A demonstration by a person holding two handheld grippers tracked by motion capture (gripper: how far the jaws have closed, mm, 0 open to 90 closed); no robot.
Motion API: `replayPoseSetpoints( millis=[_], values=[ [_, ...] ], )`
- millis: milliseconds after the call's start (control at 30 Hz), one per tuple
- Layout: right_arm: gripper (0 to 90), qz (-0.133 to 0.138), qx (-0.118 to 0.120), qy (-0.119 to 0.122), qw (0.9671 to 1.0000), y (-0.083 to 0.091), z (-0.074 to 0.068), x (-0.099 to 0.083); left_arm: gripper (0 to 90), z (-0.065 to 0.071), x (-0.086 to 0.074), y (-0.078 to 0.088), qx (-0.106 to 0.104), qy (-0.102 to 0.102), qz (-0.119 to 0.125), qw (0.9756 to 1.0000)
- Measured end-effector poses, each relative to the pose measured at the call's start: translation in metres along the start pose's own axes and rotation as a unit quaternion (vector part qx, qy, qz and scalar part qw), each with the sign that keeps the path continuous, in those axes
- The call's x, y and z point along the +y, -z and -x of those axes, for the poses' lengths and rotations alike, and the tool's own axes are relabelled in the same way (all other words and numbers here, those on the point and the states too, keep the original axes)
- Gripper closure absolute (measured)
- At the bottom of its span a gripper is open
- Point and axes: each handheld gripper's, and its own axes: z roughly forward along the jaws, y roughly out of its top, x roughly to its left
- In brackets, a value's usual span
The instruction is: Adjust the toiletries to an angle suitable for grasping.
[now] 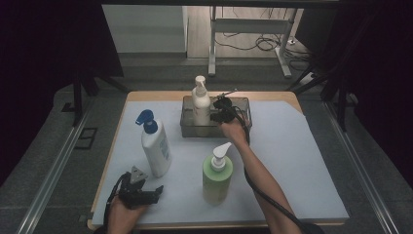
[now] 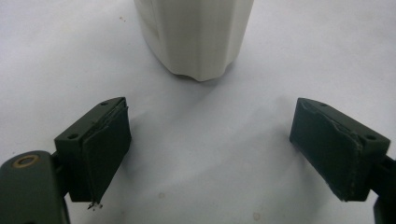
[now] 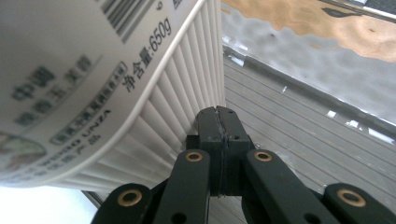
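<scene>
A white pump bottle (image 1: 200, 105) stands in the left part of a clear plastic bin (image 1: 240, 103) at the table's far middle. My right gripper (image 1: 220, 111) is inside the bin, just right of that bottle; its jaws are pressed together with nothing between them, tips (image 3: 218, 115) against the bottle's ribbed side (image 3: 163, 93). A white bottle with a blue pump (image 1: 155, 146) stands at the left. My left gripper (image 1: 146, 192) rests near the front left edge, open, jaws wide apart and empty, pointing at that bottle's base (image 2: 196, 37). A green pump bottle (image 1: 217, 175) stands at front centre.
The table is covered with a pale sheet (image 1: 292, 161). The bin's ridged floor (image 3: 299, 135) and clear wall lie to the right of my right gripper. A cable trails along the right forearm (image 1: 263, 180).
</scene>
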Motion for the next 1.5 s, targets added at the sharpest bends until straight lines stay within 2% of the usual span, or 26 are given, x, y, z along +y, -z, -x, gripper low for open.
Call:
replayPoseSetpoints(
  millis=[333, 1000, 1267, 1500],
  values=[
    [89.1, -0.002, 0.007, 0.006, 1.0000, -0.005, -0.008, 0.004, 12.3, 0.000, 0.000, 0.000, 0.000, 0.000, 0.000, 1.0000],
    [89.1, -0.011, 0.003, 0.021, 0.9997, -0.013, -0.022, 0.009, 12.3, 0.000, 0.000, 0.000, 0.000, 0.000, 0.000, 1.0000],
    [89.1, -0.012, 0.012, 0.028, 0.9995, -0.015, -0.029, 0.011, 12.3, 0.000, 0.000, 0.000, 0.000, 0.000, 0.000, 1.0000],
    [89.1, -0.012, 0.010, 0.030, 0.9994, -0.015, -0.030, 0.011, 12.3, 0.000, 0.000, 0.000, 0.000, 0.000, 0.000, 1.0000]
  ],
)
